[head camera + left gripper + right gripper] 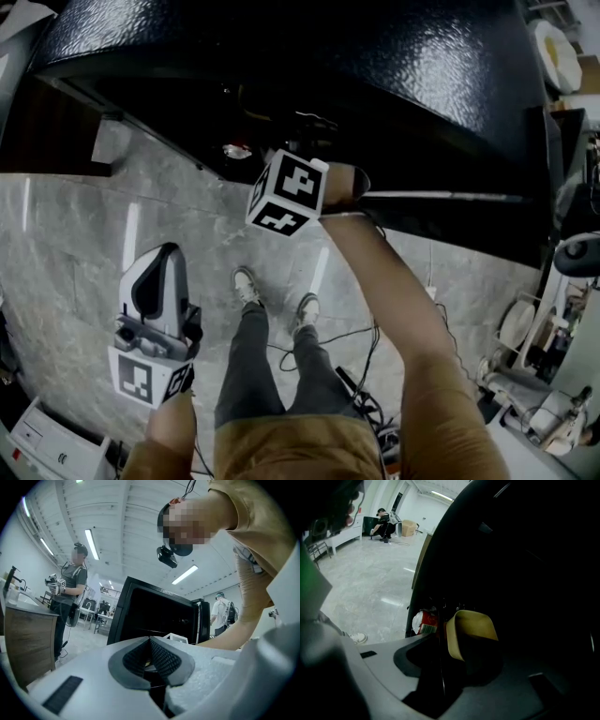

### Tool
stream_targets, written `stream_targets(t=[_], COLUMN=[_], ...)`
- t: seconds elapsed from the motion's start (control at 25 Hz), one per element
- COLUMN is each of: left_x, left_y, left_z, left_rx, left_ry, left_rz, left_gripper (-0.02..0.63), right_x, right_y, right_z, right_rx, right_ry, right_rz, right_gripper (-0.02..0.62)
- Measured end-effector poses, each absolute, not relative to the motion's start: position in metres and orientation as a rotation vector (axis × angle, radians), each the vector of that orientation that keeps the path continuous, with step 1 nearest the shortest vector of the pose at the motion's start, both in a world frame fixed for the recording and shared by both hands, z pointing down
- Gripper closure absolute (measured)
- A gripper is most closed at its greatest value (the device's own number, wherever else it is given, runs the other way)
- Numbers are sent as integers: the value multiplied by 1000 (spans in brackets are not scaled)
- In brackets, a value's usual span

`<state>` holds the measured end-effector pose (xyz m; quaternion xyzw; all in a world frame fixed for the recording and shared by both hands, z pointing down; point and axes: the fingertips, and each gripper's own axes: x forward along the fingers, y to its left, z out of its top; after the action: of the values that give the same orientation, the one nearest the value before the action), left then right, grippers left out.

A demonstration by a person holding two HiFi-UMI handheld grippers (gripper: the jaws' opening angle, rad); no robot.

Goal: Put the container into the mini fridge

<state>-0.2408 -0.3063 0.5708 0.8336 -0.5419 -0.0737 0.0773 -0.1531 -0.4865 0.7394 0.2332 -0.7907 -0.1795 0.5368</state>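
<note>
Black mini fridge (394, 66): we see its pebbled top from above in the head view; the dark opening runs along the lower edge and faces the person.
Right gripper (454, 654): reached into that opening. Its 2 jaws stand wide apart, and we see neither pad pressing on anything.
Marker cube (288, 192): white with black squares, at the mouth of the fridge, at the upper end of the right forearm (403, 309).
Container (472, 626): tan, inside the dark fridge, between the right gripper's jaws and nearer the right one. We cannot tell what it rests on.
Red-and-white packet (423, 622): also in the fridge, just left of the container, at the edge of the opening.
Left gripper (150, 640): held low at the person's left side, well apart from the fridge. Its 2 ribbed pads meet at the tips with nothing between them.
Floor (75, 234): pale grey stone with streaks of reflected light.
Shoes (246, 284): 2, light-coloured, planted on the floor in front of the fridge, toes toward it.
Cables (361, 370): black, lying loose on the floor by the person's right leg.
Background, left gripper view: we note a second person (70, 597) standing beside a wooden counter (23, 639), under long ceiling lights (91, 543).
</note>
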Motion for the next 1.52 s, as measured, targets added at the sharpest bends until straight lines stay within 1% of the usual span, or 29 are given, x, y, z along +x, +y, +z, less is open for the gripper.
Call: stream_targets(t=[0.08,0.12,0.16,0.32,0.4,0.68,0.92,1.24,1.52], left_x=[-238,-237,-235,-228,-225,-216,-188,-161,-143], left_y=[-305,-304,-302,-294,-289,-266,-239,-207,-183], left_z=[567,565,563,559,555,524,484,417,376], left_rx=[2499,2499,2501,2503,2504,2539,2546,2593,2637], left_ry=[-1632,-1635,-1637,-1643,-1647,-1685,-1695,-1732,-1725], left_rz=[-225,-226,-227,-229,-234,-249,-269,-287,-281], left_gripper=[604,604,604,604,604,604,604,604,604], right_x=[-151,-150,-149,-145,-145,-141,-129,-92,-82], right_y=[-483,-481,-479,-468,-460,-422,-368,-329,-295], right_z=[735,733,730,722,719,701,674,604,532], right_rx=[553,552,552,553,548,523,455,520,565], right_ry=[-1886,-1890,-1896,-1922,-1925,-1950,-1965,-2018,-2100], right_rz=[-436,-440,-445,-459,-462,-479,-491,-462,-490], right_gripper=[437,452,468,563,580,592,594,594,594])
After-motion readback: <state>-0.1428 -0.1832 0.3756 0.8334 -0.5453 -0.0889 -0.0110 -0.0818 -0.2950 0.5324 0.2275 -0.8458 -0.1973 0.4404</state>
